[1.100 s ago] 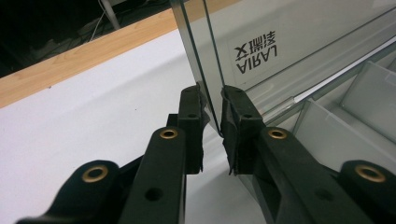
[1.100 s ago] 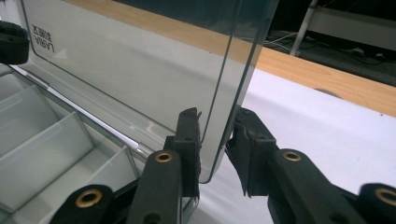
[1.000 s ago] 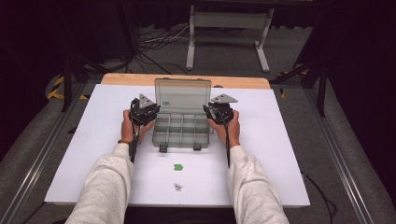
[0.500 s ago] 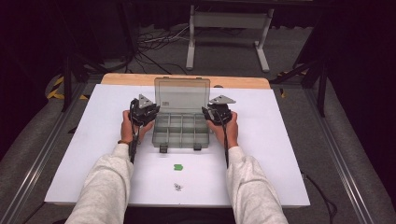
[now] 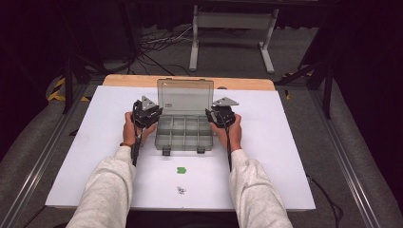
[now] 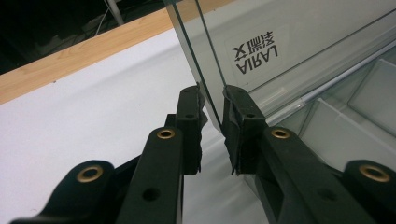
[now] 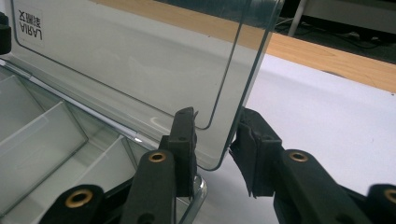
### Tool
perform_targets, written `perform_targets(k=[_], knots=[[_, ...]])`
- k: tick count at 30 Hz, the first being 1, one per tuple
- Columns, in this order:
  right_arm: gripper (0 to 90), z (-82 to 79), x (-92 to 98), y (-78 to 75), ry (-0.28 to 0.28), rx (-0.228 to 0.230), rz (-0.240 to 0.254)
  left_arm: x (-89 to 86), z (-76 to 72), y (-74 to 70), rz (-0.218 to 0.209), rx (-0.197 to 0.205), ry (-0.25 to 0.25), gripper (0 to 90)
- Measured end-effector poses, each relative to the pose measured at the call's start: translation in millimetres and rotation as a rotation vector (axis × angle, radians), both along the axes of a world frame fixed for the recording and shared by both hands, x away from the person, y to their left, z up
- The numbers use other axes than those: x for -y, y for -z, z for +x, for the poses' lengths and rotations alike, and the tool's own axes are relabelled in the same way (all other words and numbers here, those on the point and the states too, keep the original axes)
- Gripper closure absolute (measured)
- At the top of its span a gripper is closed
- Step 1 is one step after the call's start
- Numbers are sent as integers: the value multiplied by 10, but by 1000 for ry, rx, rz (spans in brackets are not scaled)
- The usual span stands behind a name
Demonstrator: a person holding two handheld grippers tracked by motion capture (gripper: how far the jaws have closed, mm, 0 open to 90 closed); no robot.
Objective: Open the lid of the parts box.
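Note:
A clear plastic compartment box (image 5: 183, 134) stands in the middle of the white board with its lid (image 5: 185, 96) raised upright. My left gripper (image 5: 156, 113) is at the lid's left edge. In the left gripper view that edge (image 6: 211, 100) runs between the left gripper's (image 6: 212, 128) pads with slim gaps; its jaws have just been opening. My right gripper (image 5: 212, 114) is at the lid's right edge. In the right gripper view the lid's lower corner (image 7: 212, 154) sits between the right gripper's (image 7: 214, 140) pads, with a gap on the outer side.
A small green piece (image 5: 180, 170) and some tiny metal bits (image 5: 181, 190) lie on the white board (image 5: 285, 156) in front of the box. A wooden strip (image 5: 247, 84) runs along the far edge. Metal rails flank the table, and a stand's legs (image 5: 228, 21) rise behind.

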State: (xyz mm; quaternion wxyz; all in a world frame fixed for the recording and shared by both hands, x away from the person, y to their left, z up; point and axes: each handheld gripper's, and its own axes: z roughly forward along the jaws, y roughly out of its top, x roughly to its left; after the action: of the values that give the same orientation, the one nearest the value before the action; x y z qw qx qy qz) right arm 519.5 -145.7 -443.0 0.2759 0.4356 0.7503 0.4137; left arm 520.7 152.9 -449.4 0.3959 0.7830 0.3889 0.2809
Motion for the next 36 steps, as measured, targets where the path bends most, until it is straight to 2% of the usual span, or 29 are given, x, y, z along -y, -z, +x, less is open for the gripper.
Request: perform_targets(k=[13, 21, 24, 29, 36], knots=[[684, -13, -17, -5, 14, -3, -4, 9, 6, -9, 15, -6, 5, 748], [658, -21, -25, -33, 9, -3, -34, 5, 2, -24, 19, -9, 8, 733], [639, -26, -15, -46, 13, -7, -35, -2, 0, -34, 26, -8, 9, 727], [645, -37, -6, -66, 1, -14, -36, -2, -4, -46, 49, -12, 13, 736], [655, -59, -15, -86, -10, -13, -50, -16, -10, -59, 59, -22, 20, 754]])
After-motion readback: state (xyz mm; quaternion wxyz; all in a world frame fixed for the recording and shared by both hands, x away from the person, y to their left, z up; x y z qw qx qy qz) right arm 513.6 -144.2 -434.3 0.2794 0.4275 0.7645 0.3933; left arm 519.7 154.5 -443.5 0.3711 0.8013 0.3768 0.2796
